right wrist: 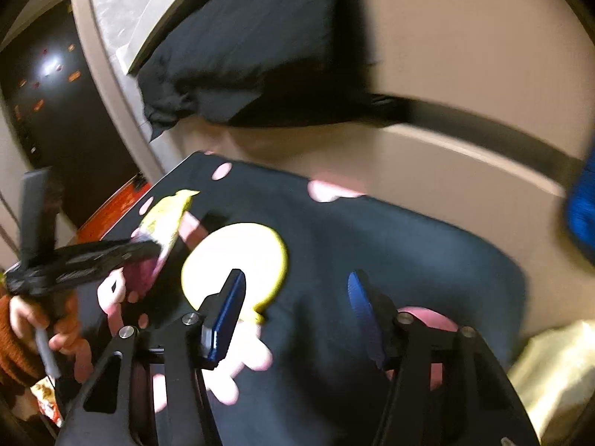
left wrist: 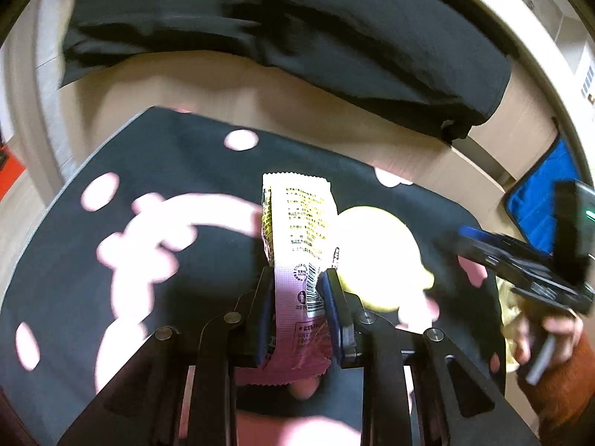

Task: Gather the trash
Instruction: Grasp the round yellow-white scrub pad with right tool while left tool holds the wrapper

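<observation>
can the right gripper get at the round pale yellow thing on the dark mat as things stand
Probably yes: the right gripper is open and empty, the round pale yellow thing lies uncovered ahead of its left finger, and the left gripper holds its wrapper off to the side.

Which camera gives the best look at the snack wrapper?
Left wrist: the wrapper stands sharp and centred, pinched in the left gripper. The right wrist view shows it small, blurred and partly hidden at the left edge.

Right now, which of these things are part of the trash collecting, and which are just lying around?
Part of the job:
- snack wrapper, clamped in the left gripper
- pale yellow round piece on the mat, ahead of the open right gripper

Just lying about:
- black patterned mat
- dark cushion
- blue case
</observation>
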The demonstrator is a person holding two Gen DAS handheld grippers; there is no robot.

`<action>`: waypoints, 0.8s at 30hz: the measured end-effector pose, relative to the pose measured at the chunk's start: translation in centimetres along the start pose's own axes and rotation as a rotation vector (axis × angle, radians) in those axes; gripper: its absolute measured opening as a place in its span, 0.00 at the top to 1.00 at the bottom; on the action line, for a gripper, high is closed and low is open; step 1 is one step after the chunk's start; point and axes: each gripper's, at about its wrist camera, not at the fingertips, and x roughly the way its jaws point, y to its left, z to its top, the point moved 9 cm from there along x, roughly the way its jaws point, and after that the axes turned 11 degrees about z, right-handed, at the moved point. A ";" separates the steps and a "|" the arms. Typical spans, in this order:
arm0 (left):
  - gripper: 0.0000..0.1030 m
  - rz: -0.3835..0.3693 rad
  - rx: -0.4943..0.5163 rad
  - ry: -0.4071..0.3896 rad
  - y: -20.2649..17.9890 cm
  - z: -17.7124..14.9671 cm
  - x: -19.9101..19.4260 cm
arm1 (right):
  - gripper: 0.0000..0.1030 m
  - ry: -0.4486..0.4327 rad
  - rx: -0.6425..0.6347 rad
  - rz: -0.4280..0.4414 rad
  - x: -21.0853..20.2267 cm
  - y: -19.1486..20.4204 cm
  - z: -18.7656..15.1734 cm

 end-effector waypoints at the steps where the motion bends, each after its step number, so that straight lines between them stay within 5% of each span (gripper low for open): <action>1: 0.74 0.004 -0.008 -0.002 0.7 -0.4 -0.7 | 0.47 0.015 -0.013 0.018 1.2 0.6 0.2; 12: 0.74 0.057 -0.116 -0.018 7.6 -3.5 -5.0 | 0.48 0.110 -0.027 0.009 8.8 0.9 0.1; 17: 0.74 0.043 -0.143 -0.009 7.9 -3.9 -5.0 | 0.83 0.108 -0.088 -0.006 8.7 2.0 -0.1; 24: 0.74 -0.005 -0.120 -0.024 5.0 -3.9 -5.4 | 0.91 0.093 -0.183 0.039 4.9 6.2 0.0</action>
